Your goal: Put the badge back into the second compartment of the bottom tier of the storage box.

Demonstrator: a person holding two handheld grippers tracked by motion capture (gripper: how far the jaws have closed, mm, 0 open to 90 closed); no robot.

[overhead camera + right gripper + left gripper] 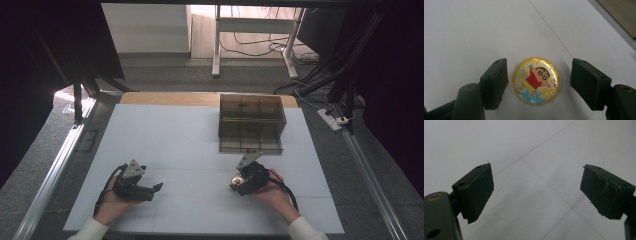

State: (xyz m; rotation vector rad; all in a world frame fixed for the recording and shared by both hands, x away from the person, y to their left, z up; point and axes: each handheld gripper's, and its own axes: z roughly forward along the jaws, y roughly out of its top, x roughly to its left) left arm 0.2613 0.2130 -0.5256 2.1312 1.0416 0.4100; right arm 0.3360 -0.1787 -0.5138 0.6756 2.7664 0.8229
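A white, faintly gridded tabletop [200, 150] stands on a grey floor, with a smoky transparent plastic compartment box [251, 122] toward its far right. The round, glossy yellow cartoon pin badge [536, 80] lies flat, face up, on the near right part of the tabletop. It looks light, thin and rigid, with a slick domed face, so a firm hold probably means pinching across its rim from opposite sides; lying so low, it may slide or tip. In the right gripper view it sits between the fingers [494, 82] of the right gripper [539, 83], which stand apart on either side, not touching it. The left gripper [536, 192], well away, has its fingers spread wide over bare tabletop.
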